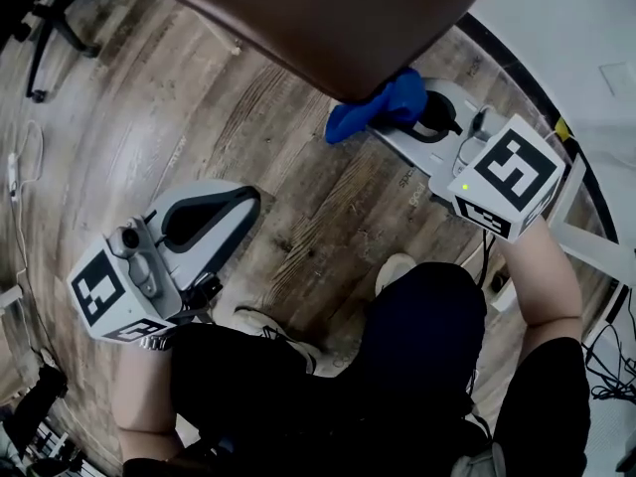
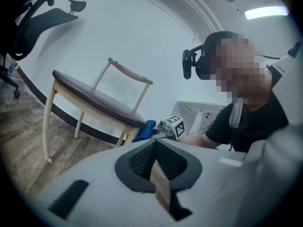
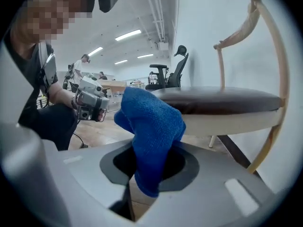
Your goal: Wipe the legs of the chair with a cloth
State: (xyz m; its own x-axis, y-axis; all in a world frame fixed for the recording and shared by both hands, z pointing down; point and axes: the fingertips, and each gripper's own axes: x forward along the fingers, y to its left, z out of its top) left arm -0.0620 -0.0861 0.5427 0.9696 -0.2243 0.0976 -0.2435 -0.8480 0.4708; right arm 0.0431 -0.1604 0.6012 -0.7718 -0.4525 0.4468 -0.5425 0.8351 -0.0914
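Note:
The wooden chair with a brown seat [image 1: 328, 18] stands just ahead of me; its pale legs [image 2: 46, 126] and curved back show in the left gripper view. My right gripper [image 1: 422, 109] is shut on a blue cloth [image 1: 383, 107], and the cloth sits against the underside of the seat's near edge. In the right gripper view the cloth [image 3: 151, 126] bulges up from between the jaws, just in front of the seat [image 3: 218, 100] and left of a leg [image 3: 265, 150]. My left gripper [image 1: 248, 202] hangs low over the floor to the left, shut on nothing, well apart from the chair.
A black office chair base [image 1: 50, 28] stands at the far left. A white frame [image 1: 586, 237] and cables [image 1: 606, 366] lie at the right by the wall. My own legs and a shoe [image 1: 396, 266] fill the lower middle. Wood floor lies between the grippers.

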